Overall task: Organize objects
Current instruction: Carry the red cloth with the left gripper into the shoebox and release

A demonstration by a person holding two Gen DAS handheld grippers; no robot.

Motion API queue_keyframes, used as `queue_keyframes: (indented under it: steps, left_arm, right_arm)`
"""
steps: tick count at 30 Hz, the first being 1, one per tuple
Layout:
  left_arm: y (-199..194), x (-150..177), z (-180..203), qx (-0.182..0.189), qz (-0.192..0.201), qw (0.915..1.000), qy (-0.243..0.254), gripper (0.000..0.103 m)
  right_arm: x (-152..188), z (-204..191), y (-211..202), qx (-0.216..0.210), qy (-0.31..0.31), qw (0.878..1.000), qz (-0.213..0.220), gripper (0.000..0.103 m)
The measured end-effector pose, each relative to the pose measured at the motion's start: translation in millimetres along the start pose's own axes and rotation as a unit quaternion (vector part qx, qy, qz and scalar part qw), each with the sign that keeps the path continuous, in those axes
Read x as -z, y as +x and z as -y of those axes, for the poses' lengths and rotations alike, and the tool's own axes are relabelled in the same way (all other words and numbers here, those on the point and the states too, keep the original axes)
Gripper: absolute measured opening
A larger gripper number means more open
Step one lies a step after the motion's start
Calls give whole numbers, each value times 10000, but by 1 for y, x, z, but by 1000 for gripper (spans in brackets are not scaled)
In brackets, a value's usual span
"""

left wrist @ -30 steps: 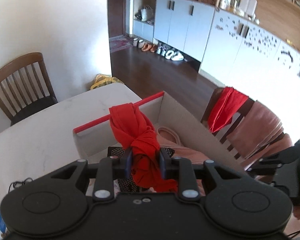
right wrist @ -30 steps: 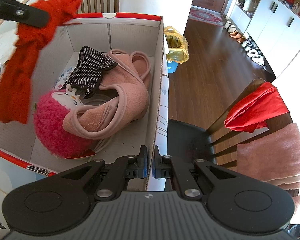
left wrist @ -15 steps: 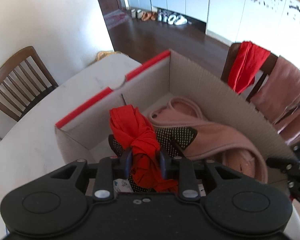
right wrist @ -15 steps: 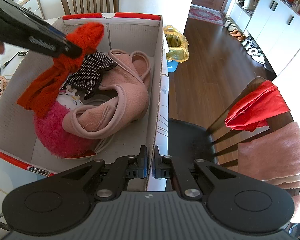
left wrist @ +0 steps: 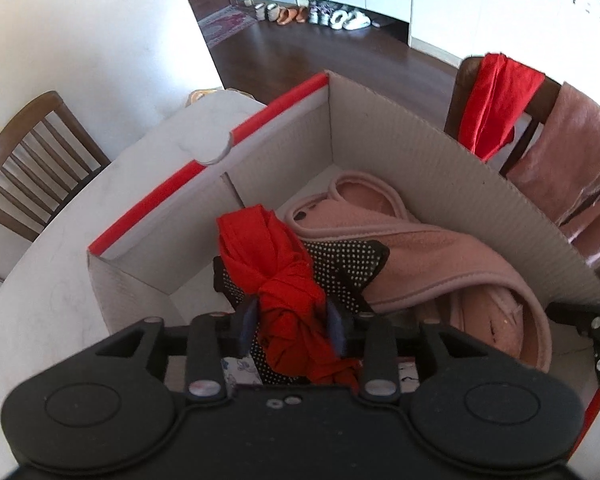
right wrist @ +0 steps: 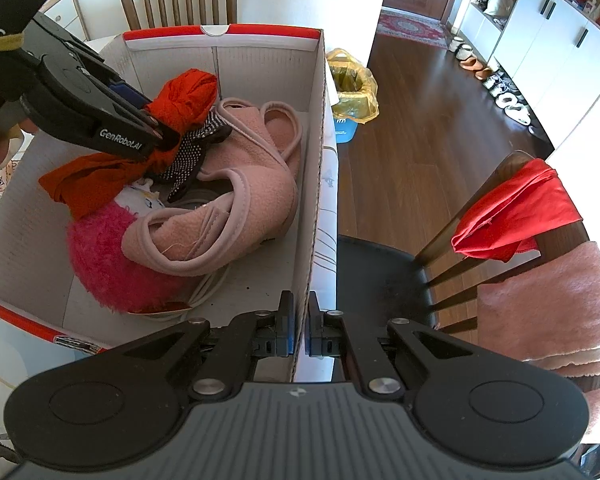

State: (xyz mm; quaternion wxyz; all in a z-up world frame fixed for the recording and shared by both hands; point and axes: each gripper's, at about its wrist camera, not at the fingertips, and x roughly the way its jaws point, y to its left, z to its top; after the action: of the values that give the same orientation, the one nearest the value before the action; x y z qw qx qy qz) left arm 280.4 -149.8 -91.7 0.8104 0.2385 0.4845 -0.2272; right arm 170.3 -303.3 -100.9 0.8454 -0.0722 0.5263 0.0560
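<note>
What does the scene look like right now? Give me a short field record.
container: white cardboard box with red rim, on the white table
left gripper: jaws opening, knotted red cloth between them, inside the box
right gripper: shut on the box's near wall
already in box: pink fleece slippers, black dotted fabric, pink fuzzy toy

The left gripper (left wrist: pixel 291 322) tilts steeply down, jaws opening around a red cloth (left wrist: pixel 278 276); the right gripper (right wrist: pixel 298 330) is clamped on a box wall (right wrist: pixel 314 184).
</note>
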Motion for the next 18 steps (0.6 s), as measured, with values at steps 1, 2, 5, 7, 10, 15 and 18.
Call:
queue_keyframes:
  steps: [1, 2, 5, 7, 10, 15, 18]
  left_arm:
    - [-3, 1, -2, 28, 43, 10000, -68, 48]
    - [-6, 1, -4, 50, 93, 9999, -129, 52]
    - [-16, 2, -6, 99, 253, 9993, -243, 56]
    - [-25, 4, -10, 201, 370, 9985, -356, 57]
    - [-38, 7, -15, 316, 541, 9966, -529, 58]
    - [-59, 12, -26, 423, 792, 9927, -806, 59]
    - [-70, 18, -32, 440, 922, 9906, -914, 59]
  right_arm:
    - [0, 0, 0, 1, 1, 10000, -1, 5]
    - [0, 0, 0, 1, 0, 10000, -1, 5]
    - [0, 0, 0, 0, 2, 10000, -4, 5]
    - [0, 1, 0, -3, -5, 10000, 6, 5]
    - [0, 1, 0, -2, -7, 10000, 5, 5]
    - [0, 3, 0, 4, -18, 10000, 6, 5]
    - [0, 3, 0, 25, -44, 10000, 8, 5]
